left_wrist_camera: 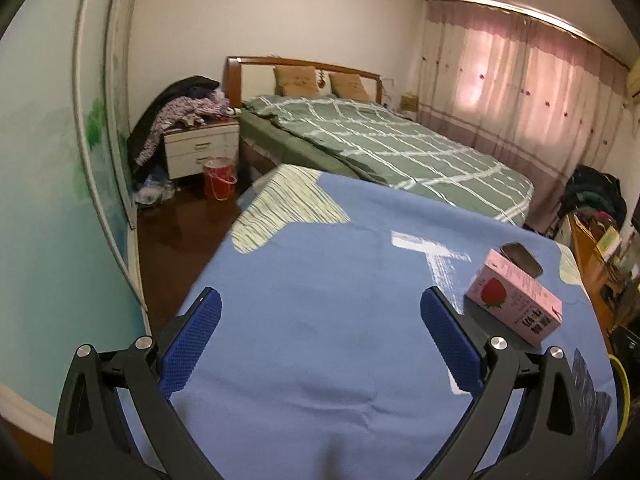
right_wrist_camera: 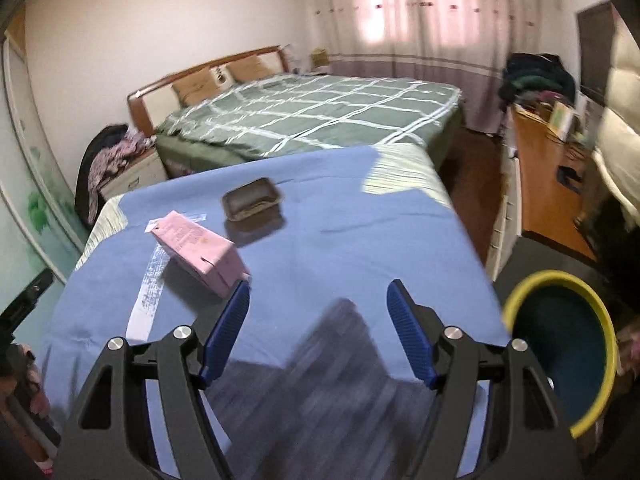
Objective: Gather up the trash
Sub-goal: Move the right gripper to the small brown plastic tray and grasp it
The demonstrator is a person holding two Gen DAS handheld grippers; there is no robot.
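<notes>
Right wrist view shows our right tool [right_wrist_camera: 318, 310] spread wide and holding nothing, above the blue-covered surface [right_wrist_camera: 360, 224], with the pink carton [right_wrist_camera: 198, 250] lying on its side just beside the left fingertip [right_wrist_camera: 236, 312]; whether they touch we cannot tell. Farther back, apart from the carton, sits a small dark tray [right_wrist_camera: 252, 200], upright and apparently with nothing in it. Off the surface's right edge, lower down, stands the yellow-rimmed bin [right_wrist_camera: 560, 354], open at the top. In the left wrist view our left tool [left_wrist_camera: 320, 312] is likewise wide and holds nothing; the carton [left_wrist_camera: 514, 300] lies just right of its right fingertip [left_wrist_camera: 442, 316], with the tray [left_wrist_camera: 522, 258] peeking out behind it. We count one carton, one tray and one bin, so two pieces of trash remain on the surface. We judge the carton light and probably drained, its card walls stiff enough to grip but liable to buckle under a hard squeeze; taking it across the narrow faces near the middle looks safest. The tray seems thin, light plastic, likely to flex and slip, so we would pinch one rim wall rather than span it.
</notes>
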